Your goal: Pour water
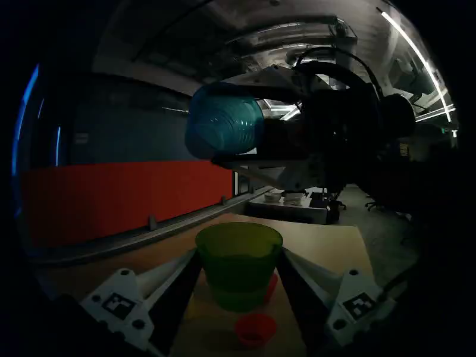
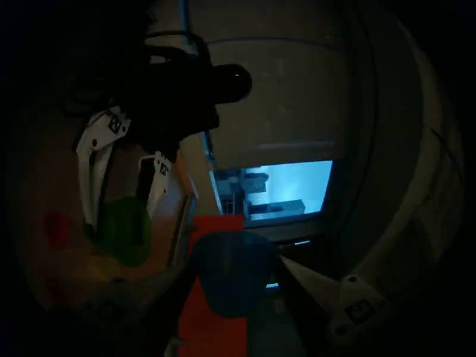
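Closest to you, in the left gripper view, your left hand-held gripper (image 1: 239, 260) is closed to a middling width on the green translucent plastic cup (image 1: 239, 273), one finger pressing each side of the wall just under the rim. The cup stands upright, just above the bench (image 1: 333, 244). Treat it as light, thin-walled and smooth: it will likely flex if you squeeze hard and slip if you ease off, so keep the grip high on the wall, where the rim stiffens it, and hold it level. I cannot tell how much water is in it. Just beneath it a small red plastic cup (image 1: 256, 329) sits on the bench. Farther off and higher, your right hand-held gripper (image 1: 225, 122) clamps the teal translucent plastic cup (image 1: 223, 131) between its fingers at a similar width, one finger above and one below. That cup is tipped well over onto its side, above the green one and a little to its left. No stream shows between them, so judge the pour as underway or about to start. Expect the weight to shift as water leaves. Beyond are a red wall panel (image 1: 119, 196) and ceiling light strips (image 1: 416, 53).
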`<state>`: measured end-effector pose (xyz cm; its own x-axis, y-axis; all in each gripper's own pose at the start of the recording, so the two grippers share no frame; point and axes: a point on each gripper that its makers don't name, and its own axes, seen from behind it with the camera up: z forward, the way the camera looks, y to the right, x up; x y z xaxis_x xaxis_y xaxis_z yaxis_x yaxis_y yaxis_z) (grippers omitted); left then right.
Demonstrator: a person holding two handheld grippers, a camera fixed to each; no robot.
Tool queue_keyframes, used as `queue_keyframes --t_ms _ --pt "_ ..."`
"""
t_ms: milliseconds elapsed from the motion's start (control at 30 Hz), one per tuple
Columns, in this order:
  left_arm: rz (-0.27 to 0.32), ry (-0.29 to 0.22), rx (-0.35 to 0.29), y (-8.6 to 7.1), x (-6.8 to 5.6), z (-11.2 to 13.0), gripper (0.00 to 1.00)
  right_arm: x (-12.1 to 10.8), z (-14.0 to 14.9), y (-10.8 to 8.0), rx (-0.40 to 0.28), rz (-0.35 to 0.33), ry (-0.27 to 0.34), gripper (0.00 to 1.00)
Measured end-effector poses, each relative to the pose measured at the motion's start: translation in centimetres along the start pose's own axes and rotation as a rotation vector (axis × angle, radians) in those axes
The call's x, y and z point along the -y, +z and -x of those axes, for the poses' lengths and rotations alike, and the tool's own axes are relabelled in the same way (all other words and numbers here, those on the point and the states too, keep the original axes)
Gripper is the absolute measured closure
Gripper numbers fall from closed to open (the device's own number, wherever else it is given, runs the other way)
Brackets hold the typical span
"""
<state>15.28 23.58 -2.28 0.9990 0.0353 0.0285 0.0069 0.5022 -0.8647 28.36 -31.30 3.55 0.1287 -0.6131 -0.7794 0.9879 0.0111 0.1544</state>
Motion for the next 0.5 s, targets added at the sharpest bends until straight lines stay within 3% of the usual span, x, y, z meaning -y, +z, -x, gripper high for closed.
queue_keyframes --t_ms 500 --pt "-0.01 0.011 0.007 -0.3 0.1 0.0 0.16 0.3 2.2 -1.0 0.048 0.061 0.407 0.09"
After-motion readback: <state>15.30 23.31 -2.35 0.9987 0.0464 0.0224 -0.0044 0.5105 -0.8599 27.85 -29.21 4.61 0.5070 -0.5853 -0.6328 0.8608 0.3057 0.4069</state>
